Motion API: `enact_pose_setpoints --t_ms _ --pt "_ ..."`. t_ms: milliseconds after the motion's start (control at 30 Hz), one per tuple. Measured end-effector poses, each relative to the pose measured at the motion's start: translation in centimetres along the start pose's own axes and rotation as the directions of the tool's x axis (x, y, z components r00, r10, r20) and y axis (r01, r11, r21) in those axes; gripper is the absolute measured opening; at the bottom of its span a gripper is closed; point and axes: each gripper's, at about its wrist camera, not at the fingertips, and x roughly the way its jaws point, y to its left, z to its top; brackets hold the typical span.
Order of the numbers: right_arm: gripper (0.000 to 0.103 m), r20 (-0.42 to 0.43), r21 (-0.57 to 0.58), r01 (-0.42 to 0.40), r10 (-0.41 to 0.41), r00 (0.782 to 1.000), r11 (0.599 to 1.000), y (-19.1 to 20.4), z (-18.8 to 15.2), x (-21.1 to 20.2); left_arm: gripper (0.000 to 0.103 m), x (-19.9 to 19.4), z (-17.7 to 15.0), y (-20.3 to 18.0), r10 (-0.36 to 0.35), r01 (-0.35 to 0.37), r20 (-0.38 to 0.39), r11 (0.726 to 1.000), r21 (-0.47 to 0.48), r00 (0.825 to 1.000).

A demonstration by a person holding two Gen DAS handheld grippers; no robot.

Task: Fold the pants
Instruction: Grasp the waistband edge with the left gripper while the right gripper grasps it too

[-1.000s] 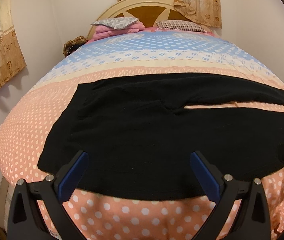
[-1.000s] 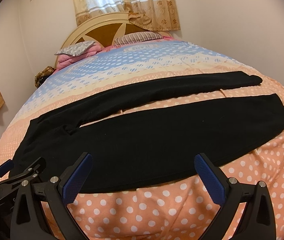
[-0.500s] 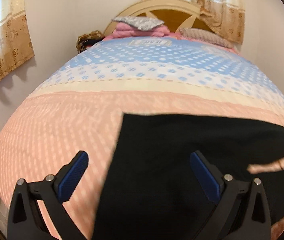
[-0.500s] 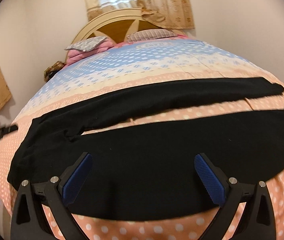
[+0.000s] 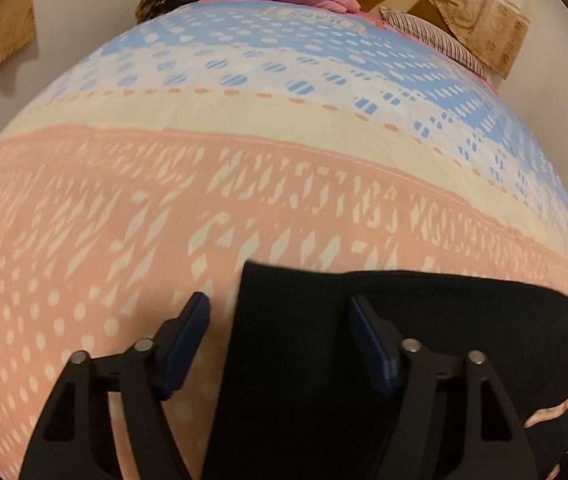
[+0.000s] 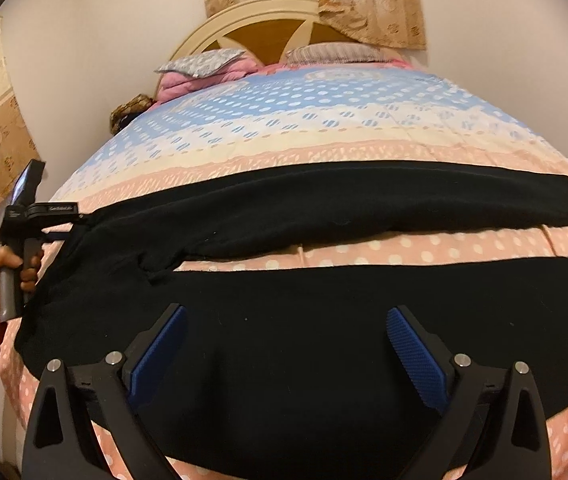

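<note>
Pants (image 6: 324, 352) flat, lower frame. Left gripper (image 5: 280, 332) partly closing at waistband corner; right gripper (image 6: 284, 340) released. Risk: pinching bedspread (image 5: 124, 240) w/ fabric.

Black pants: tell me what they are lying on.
The black pants lie spread on the polka-dot bedspread, which shows pink between the two legs and around them. What lies directly under the cloth is covered and cannot be seen.
</note>
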Motion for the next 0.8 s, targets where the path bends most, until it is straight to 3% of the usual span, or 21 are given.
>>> enact_pose_setpoints --t_ms 67,133,167,367,400,467,500,567,700,800 --pt "0.065 -0.059 -0.004 -0.045 0.044 0.997 0.999 -0.6 0.8 1.0 0.056 0.2 0.4 0.4 -0.026 0.026 0.010 1.000 0.002 1.000" --pt "0.050 -0.106 0.006 -0.085 0.085 0.991 0.996 -1.2 2.0 2.0 0.048 0.2 0.7 0.5 -0.046 0.046 0.028 0.999 0.008 0.999" --pt "0.048 -0.122 0.009 -0.101 0.102 0.987 0.995 -1.7 2.8 2.4 0.047 0.1 0.6 0.4 -0.042 0.042 0.033 0.999 0.016 0.999" --pt "0.049 -0.103 -0.130 -0.130 0.117 0.988 0.983 -2.9 10.0 5.3 0.042 -0.1 0.5 0.0 -0.050 0.049 0.060 0.999 0.012 0.997" --pt "0.051 -0.110 -0.170 -0.138 0.120 0.987 0.976 -2.9 11.8 6.7 0.042 0.0 0.5 0.1 -0.049 0.048 0.057 0.999 0.010 0.997" --pt "0.065 -0.143 -0.244 -0.142 0.110 0.984 0.959 -2.6 13.9 9.4 0.043 -0.1 0.3 0.1 -0.043 0.042 0.053 0.999 0.018 0.998" --pt "0.066 -0.164 -0.280 -0.129 0.085 0.983 0.951 -2.5 14.9 11.2 0.044 -0.1 0.4 0.1 -0.040 0.039 0.051 0.999 0.021 0.998" --pt "0.066 -0.196 -0.305 -0.112 0.052 0.979 0.946 -2.6 15.7 13.2 0.048 0.0 0.5 0.1 -0.039 0.038 0.044 0.999 0.019 0.998" --pt "0.066 -0.308 -0.326 -0.192 0.088 0.947 0.925 -3.1 16.3 16.8 0.055 0.5 1.1 0.2 -0.049 0.049 0.027 0.999 0.008 0.998" --pt "0.066 -0.307 -0.357 -0.213 0.102 0.946 0.909 -3.0 16.2 16.9 0.055 0.9 1.3 -0.5 -0.008 0.007 0.034 0.999 0.035 0.999"
